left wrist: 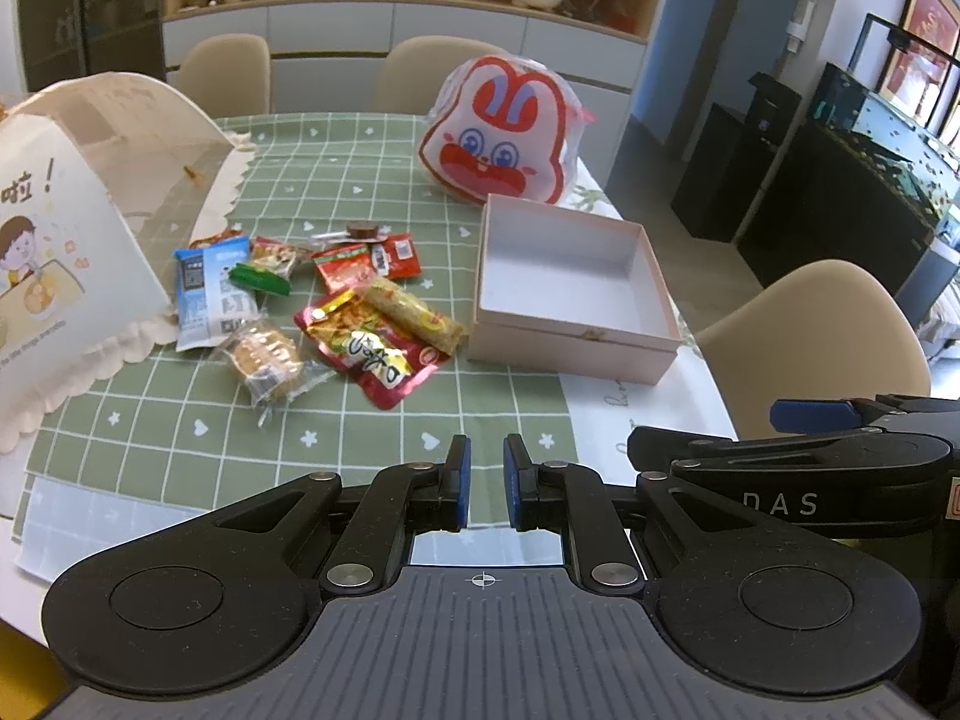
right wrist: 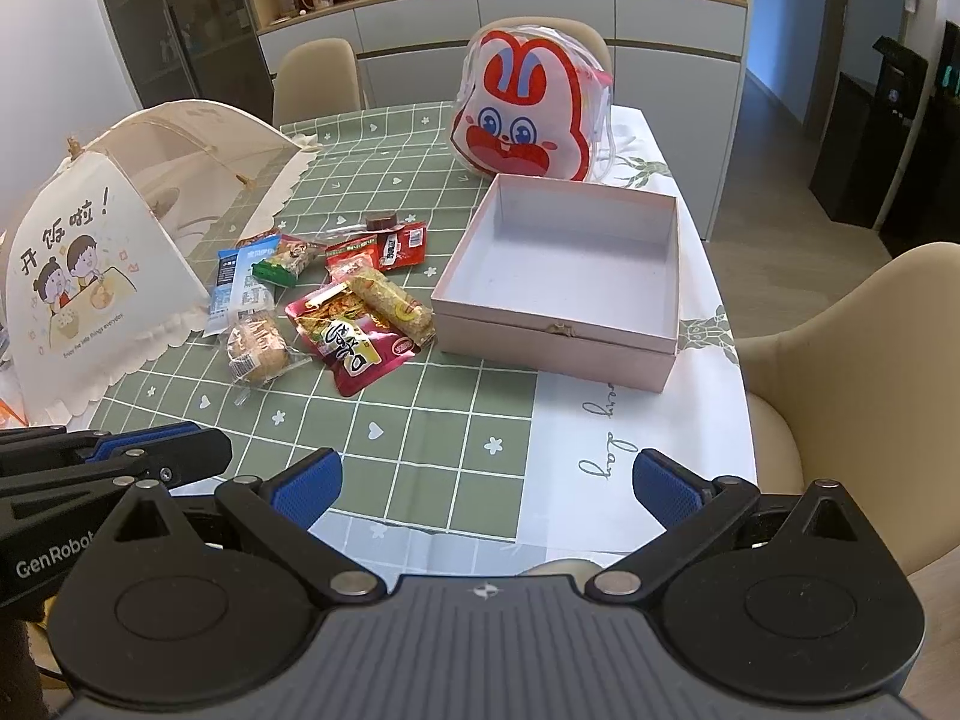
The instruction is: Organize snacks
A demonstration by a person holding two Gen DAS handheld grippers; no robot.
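Pink box (right wrist: 558, 276) sits empty, right of the snack pile (right wrist: 336, 300). My left gripper (left wrist: 487, 489) is clenched on nothing, right gripper (right wrist: 486, 489) released. I'd probably start with the roll (right wrist: 393, 303) beside the box; pile overlap is hard to judge.

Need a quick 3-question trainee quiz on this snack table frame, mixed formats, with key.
1. True or false: the pink box already holds snacks.
2. Which gripper has its fingers spread wide: left gripper or right gripper?
3. What leans against the pink box's near-left corner? A) rice bar B) blue packet C) rabbit bag

Key: 1 false, it is empty; 2 right; 3 A.
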